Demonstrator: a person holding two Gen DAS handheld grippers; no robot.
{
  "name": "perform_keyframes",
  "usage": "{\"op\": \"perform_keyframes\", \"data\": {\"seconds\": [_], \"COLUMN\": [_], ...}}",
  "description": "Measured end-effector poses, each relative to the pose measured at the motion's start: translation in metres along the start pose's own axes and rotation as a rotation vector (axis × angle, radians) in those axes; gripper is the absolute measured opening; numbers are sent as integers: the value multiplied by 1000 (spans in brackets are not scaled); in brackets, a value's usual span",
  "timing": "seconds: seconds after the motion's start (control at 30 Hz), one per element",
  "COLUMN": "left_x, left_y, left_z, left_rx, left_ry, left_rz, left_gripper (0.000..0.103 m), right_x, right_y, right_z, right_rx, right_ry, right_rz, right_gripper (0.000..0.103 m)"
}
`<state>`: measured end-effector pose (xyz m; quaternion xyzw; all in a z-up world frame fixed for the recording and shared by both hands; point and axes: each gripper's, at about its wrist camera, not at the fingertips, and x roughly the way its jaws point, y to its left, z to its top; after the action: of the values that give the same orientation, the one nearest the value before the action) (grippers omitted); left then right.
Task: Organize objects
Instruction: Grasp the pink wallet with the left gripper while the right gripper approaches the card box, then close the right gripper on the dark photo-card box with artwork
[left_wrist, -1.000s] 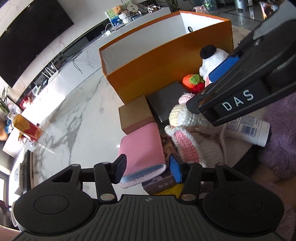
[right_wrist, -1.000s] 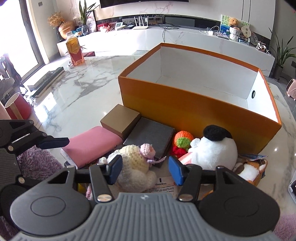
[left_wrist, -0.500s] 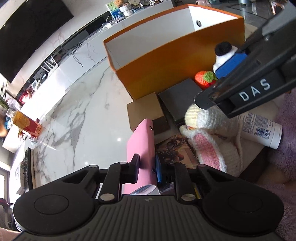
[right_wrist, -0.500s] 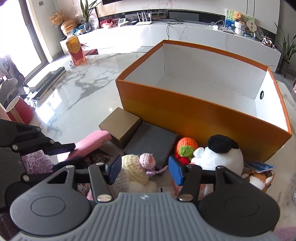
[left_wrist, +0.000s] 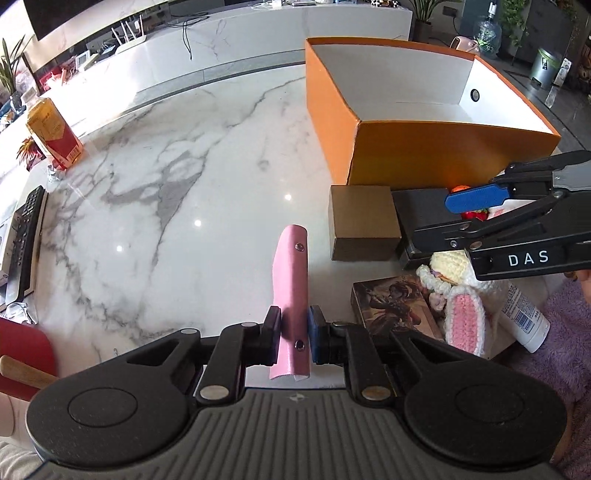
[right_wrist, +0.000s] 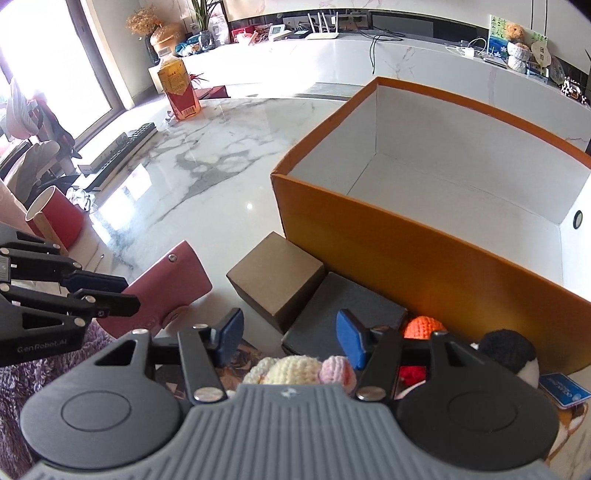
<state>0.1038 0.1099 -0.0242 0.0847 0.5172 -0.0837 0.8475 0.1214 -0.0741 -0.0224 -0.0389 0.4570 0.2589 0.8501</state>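
Your left gripper (left_wrist: 293, 328), spread around the flat pink case (left_wrist: 291, 291) 1 second ago, is now clenched on it and has lifted it edge-up off the pile, while your right gripper (right_wrist: 290, 338) hangs released above the knitted toys (right_wrist: 295, 369), so carry the case to the empty orange box (left_wrist: 424, 147) far right.

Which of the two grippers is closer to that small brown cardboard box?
Right. The right gripper hangs open just in front of the small brown cardboard box; the left gripper sits farther off, clamped on a pink leather case.
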Motion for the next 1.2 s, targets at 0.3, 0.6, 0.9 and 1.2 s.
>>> {"op": "perform_keyframes", "data": {"seconds": [0.3, 0.6, 0.9, 1.2], "left_x": [15, 22, 11, 6], "left_y": [9, 14, 18, 29], "left_z": [5, 5, 0, -7], "left_rx": [9, -51, -116, -165], "left_ry": [60, 55, 30, 2], "left_rz": [-12, -36, -63, -72], "left_gripper": [24, 23, 21, 21], "right_x": [20, 29, 37, 58], "right_y": [29, 19, 12, 39], "right_z": [2, -15, -6, 1], "right_rx": [-1, 81, 314, 282], "right_ry": [95, 215, 332, 350], "right_rz": [121, 105, 169, 8], "right_gripper": [59, 50, 68, 80]}}
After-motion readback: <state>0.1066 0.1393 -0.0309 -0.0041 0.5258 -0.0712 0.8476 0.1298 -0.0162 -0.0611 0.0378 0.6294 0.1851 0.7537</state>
